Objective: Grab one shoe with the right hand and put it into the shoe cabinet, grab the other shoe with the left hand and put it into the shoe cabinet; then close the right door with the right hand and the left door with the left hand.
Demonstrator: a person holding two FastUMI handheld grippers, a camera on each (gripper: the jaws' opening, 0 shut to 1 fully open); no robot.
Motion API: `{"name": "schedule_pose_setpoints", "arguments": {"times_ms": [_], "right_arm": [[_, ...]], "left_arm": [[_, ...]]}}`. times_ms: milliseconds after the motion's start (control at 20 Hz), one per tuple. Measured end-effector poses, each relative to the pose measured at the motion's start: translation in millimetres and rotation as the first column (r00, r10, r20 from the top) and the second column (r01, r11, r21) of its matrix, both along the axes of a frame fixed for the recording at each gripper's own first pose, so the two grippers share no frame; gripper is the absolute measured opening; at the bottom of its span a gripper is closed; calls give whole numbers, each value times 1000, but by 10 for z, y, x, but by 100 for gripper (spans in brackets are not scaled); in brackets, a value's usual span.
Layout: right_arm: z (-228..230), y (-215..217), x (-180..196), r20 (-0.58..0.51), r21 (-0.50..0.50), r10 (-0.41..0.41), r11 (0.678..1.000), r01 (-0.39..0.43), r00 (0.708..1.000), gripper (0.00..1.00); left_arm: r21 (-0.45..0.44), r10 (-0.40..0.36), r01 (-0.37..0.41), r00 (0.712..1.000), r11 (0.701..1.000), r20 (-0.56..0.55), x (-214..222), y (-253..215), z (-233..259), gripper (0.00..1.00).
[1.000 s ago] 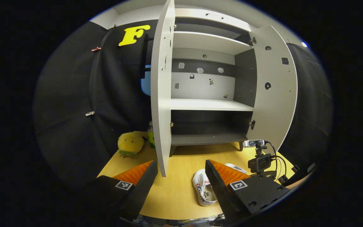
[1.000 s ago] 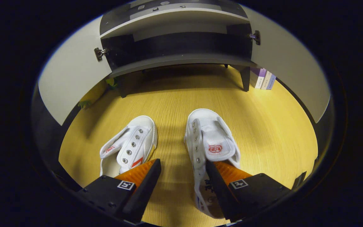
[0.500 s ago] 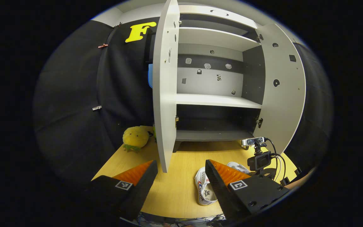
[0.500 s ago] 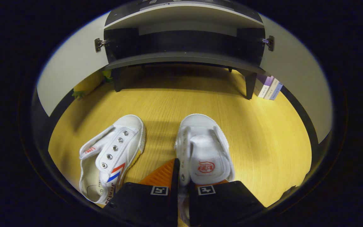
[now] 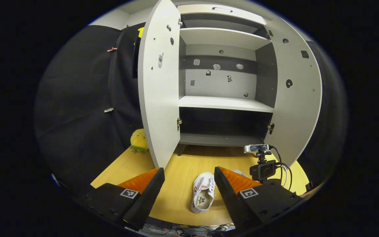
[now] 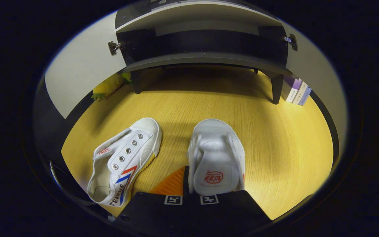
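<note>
In the right gripper view my right gripper [image 6: 189, 186] is shut on the side wall of a white shoe [image 6: 215, 154], toe pointing at the cabinet. The second white shoe [image 6: 123, 161], with red and blue stripes, lies to its left on the wooden table. In the left gripper view my left gripper [image 5: 188, 179] stands open above the table's near edge, and that striped shoe [image 5: 202, 197] lies between and beyond its fingers. The shoe cabinet [image 5: 224, 102] stands ahead with the left door [image 5: 158, 89] and the right door [image 5: 299, 95] open. The right gripper's camera unit [image 5: 262, 169] shows just right of the shoe.
A yellow plush toy [image 5: 139, 141] sits on the table behind the left door. Several books [image 6: 294, 92] stand by the cabinet's right leg. The cabinet's lower compartment [image 6: 202, 42] is dark, with bare wooden table [image 6: 209, 102] in front of it.
My right gripper went from open around the shoe's side to shut on it. The left gripper's view swung left, so the striped shoe now lies between its fingers.
</note>
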State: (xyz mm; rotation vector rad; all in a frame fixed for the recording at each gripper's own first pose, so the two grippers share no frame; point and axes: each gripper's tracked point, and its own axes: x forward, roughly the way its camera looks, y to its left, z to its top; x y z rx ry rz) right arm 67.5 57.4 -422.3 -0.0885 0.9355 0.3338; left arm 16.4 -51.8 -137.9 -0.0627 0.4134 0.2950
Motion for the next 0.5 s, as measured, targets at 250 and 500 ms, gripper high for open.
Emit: {"name": "schedule_pose_setpoints", "arguments": {"times_ms": [250,500], "right_arm": [[211,16,53,22,24,11,1000,-12,1000,5],[808,81,219,161,-18,87,996,-85,983,5]], "left_arm": [[11,-79,79,997,997,24,178,-157,112,95],[-2,-120,120,990,993,67,273,-34,189,95]]}}
